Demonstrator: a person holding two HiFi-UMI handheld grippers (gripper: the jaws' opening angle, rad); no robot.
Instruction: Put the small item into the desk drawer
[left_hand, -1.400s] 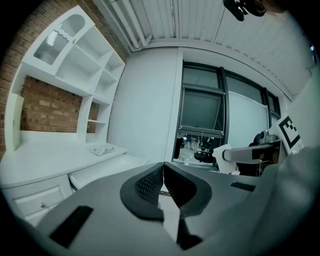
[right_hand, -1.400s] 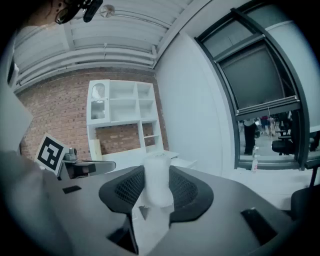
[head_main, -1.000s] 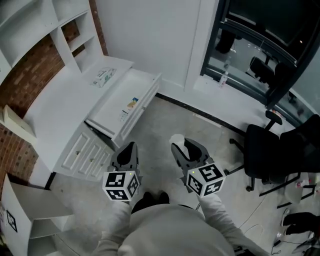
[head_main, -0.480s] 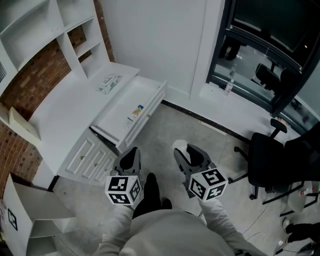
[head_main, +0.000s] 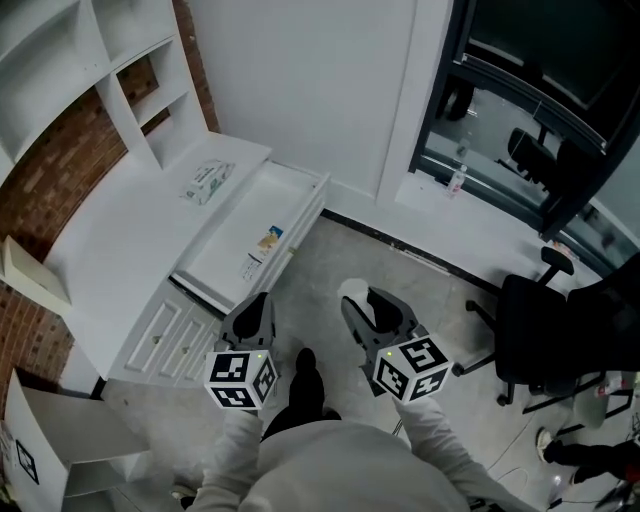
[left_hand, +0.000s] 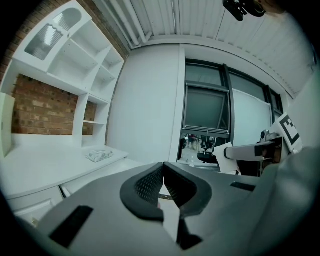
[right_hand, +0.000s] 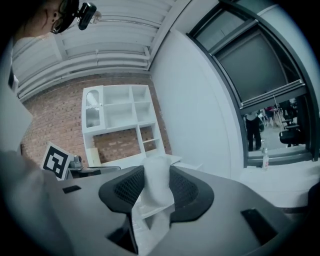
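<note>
While right gripper clamps it, white pouch between jaws (drawer open)

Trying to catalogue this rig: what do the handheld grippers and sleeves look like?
Both the left gripper and right gripper are dark grey, two curved jaws lined with black dimpled pads. Each carries a white cube printed with black square markers. Light grey sleeves cover the arms.
</note>
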